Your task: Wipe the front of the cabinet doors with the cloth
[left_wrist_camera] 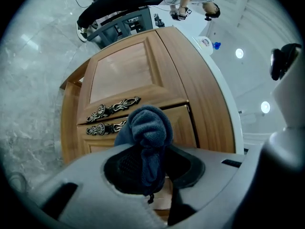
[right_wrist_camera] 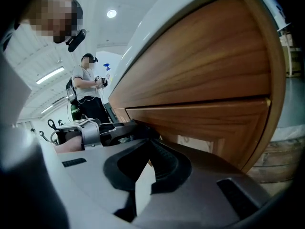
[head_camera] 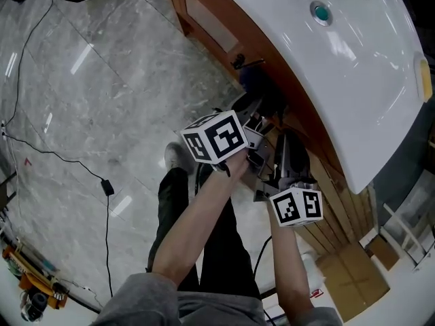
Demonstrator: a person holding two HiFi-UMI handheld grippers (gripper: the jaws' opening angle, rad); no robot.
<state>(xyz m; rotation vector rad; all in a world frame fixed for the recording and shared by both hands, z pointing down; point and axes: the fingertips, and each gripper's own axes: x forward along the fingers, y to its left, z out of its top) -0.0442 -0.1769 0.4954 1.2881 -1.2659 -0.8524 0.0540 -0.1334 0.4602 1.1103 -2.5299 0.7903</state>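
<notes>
In the head view both grippers sit mid-frame against the curved wooden cabinet (head_camera: 204,15) under the white worktop (head_camera: 319,80). The left gripper (head_camera: 258,106) is higher in the frame and the right gripper (head_camera: 287,142) is just below and to its right. In the left gripper view, the jaws are clenched on one dark blue cloth (left_wrist_camera: 150,128), a bunched bundle whose long axis runs out along the jaws toward the wood. It lies dead ahead at centre frame, over the seam between two door fronts, the upper door (left_wrist_camera: 121,73) and the lower door (left_wrist_camera: 183,120). Just left of it are two ornate pulls, the upper handle (left_wrist_camera: 113,109) and the lower handle (left_wrist_camera: 106,127). I can't tell whether the cloth touches the wood. In the right gripper view, the jaws are pressed together on nothing, close under a wood panel (right_wrist_camera: 200,70). I judge the wipe belongs to the left gripper: press forward, then sweep across the panels.
</notes>
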